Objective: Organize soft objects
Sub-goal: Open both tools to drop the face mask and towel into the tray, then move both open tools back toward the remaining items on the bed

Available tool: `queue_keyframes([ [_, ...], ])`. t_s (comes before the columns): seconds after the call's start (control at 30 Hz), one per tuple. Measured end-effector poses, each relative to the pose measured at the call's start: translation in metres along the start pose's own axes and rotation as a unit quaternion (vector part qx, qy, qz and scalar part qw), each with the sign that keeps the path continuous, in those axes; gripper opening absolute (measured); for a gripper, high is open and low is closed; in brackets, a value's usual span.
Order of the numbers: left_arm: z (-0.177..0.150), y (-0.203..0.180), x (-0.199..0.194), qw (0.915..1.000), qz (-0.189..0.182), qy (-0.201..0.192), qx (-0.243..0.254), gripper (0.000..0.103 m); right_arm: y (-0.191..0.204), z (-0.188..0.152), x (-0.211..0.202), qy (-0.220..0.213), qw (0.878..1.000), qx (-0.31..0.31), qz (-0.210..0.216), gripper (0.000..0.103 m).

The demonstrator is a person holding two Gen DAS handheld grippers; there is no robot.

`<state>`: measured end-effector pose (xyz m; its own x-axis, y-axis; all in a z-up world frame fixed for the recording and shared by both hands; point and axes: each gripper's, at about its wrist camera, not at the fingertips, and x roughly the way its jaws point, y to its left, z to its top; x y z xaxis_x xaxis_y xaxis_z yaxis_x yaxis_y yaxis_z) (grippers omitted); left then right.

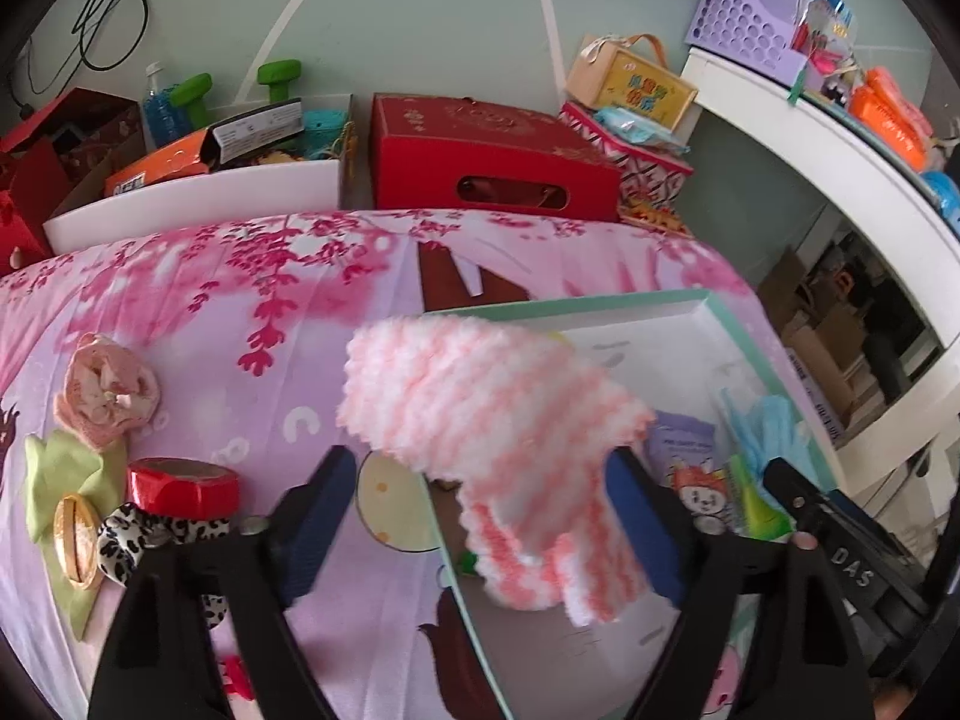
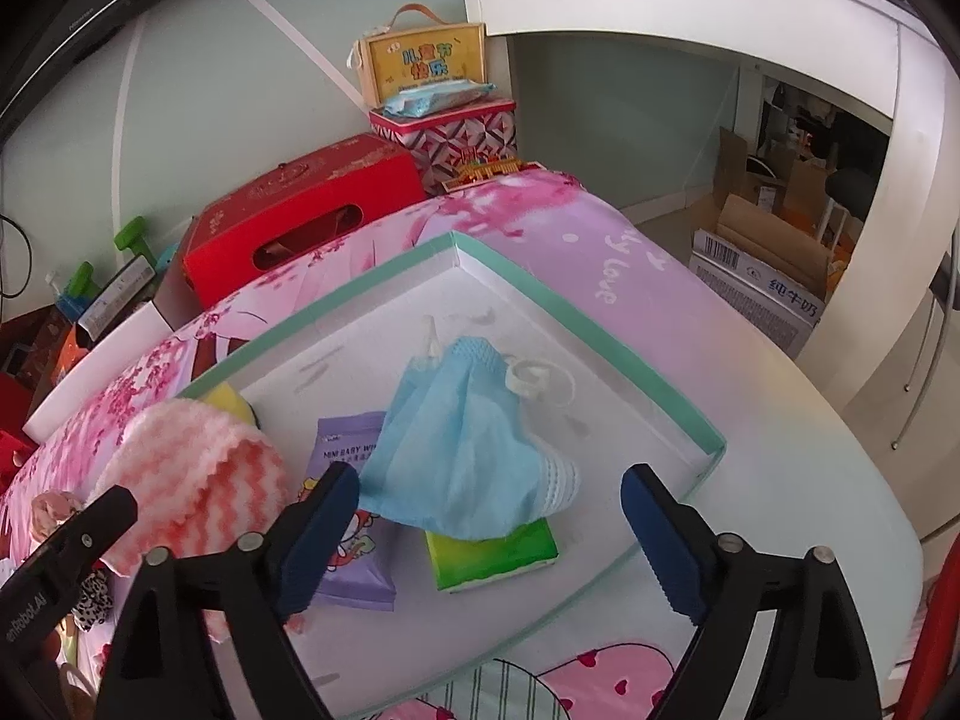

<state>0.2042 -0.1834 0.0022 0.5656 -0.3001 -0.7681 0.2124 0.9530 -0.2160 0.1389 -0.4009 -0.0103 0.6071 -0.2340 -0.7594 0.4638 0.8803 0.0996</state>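
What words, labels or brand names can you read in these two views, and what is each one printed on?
"儿童节快乐": yellow gift box with a handle.
"纯牛奶": cardboard carton on the floor.
"Love": pink bedsheet.
"MINIBABY", partly hidden: purple wipes pack.
"DAS": right gripper body.
"enRobot.AI", start cut off: left gripper body.
Black carton's label: too small.
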Motion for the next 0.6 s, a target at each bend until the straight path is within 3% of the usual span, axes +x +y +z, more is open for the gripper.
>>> queue_keyframes([
  [0.07,-0.002,0.001,0.002,0.9999,0.01,0.004,0.001,0.088,0.001,0.0,0.001,0.002,1.0,-0.005,-0.002,0.091],
  [0.13,-0.003,0.003,0.003,0.9999,0.016,0.005,-0.003,0.095,0.002,-0.001,0.001,0.004,1.0,-0.01,-0.005,0.093],
  [0.2,-0.004,0.006,0.003,0.9997,0.021,0.006,-0.009,0.096,0.003,-0.001,0.001,0.005,1.0,-0.011,-0.006,0.103],
  [0.6,-0.011,0.028,-0.012,0.9987,0.039,0.002,-0.032,0.096,0.007,-0.002,-0.005,0.002,1.0,-0.01,-0.005,0.103],
])
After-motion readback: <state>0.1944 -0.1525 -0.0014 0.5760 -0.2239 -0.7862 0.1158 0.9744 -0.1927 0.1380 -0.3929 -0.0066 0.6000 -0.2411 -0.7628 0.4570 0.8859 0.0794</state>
